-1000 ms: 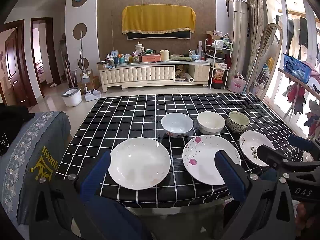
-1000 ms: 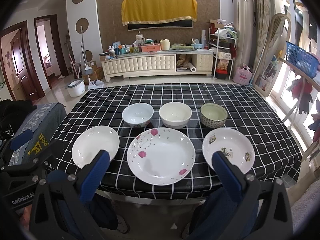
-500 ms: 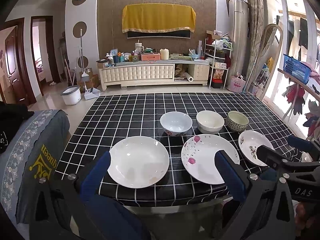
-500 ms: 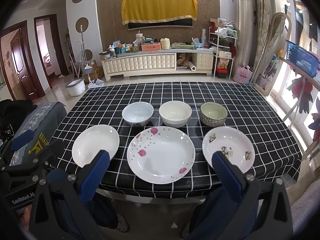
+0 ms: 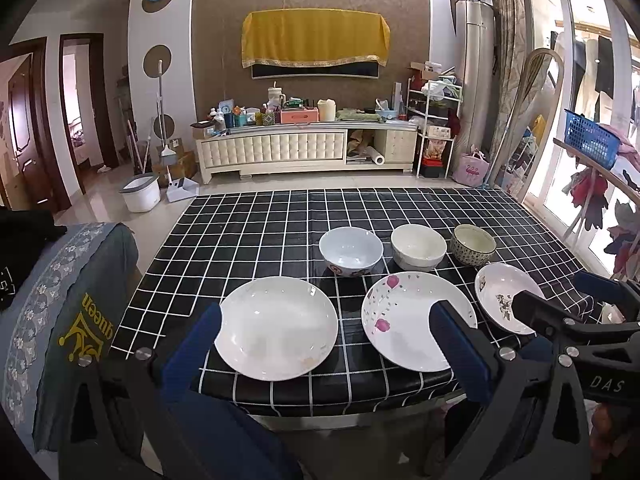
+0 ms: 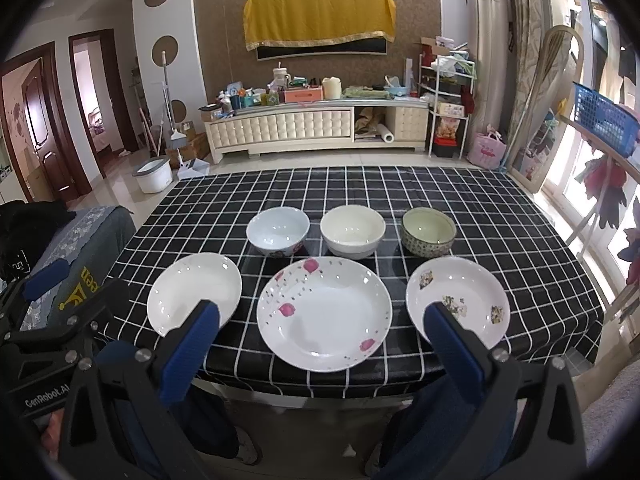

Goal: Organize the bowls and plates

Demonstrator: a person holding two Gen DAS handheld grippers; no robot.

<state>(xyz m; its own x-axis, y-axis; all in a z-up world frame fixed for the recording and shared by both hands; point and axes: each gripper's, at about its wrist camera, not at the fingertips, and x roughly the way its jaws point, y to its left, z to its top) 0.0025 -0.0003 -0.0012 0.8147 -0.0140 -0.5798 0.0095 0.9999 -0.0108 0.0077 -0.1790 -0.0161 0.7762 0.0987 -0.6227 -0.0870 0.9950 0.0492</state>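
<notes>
Three plates lie in a row near the front edge of the black checked table (image 6: 440, 184): a plain white plate (image 6: 194, 290) (image 5: 276, 326), a large pink-flowered plate (image 6: 324, 314) (image 5: 412, 320) and a small patterned plate (image 6: 460, 300) (image 5: 500, 292). Behind them stand a white-blue bowl (image 6: 278, 230) (image 5: 350, 250), a cream bowl (image 6: 352, 230) (image 5: 418, 246) and a green patterned bowl (image 6: 428, 230) (image 5: 472, 244). My left gripper (image 5: 328, 344) is open and empty, before the white plate. My right gripper (image 6: 324, 338) is open and empty, before the flowered plate.
A grey cloth-covered chair (image 5: 68, 300) stands at the table's left. A cream TV cabinet (image 6: 312, 128) with clutter is across the floor behind. A blue basket (image 6: 604, 120) and hanging clothes are at the right by the window.
Both grippers have edged slightly forward toward the table; the plates and bowls have not moved. Both stay open.
</notes>
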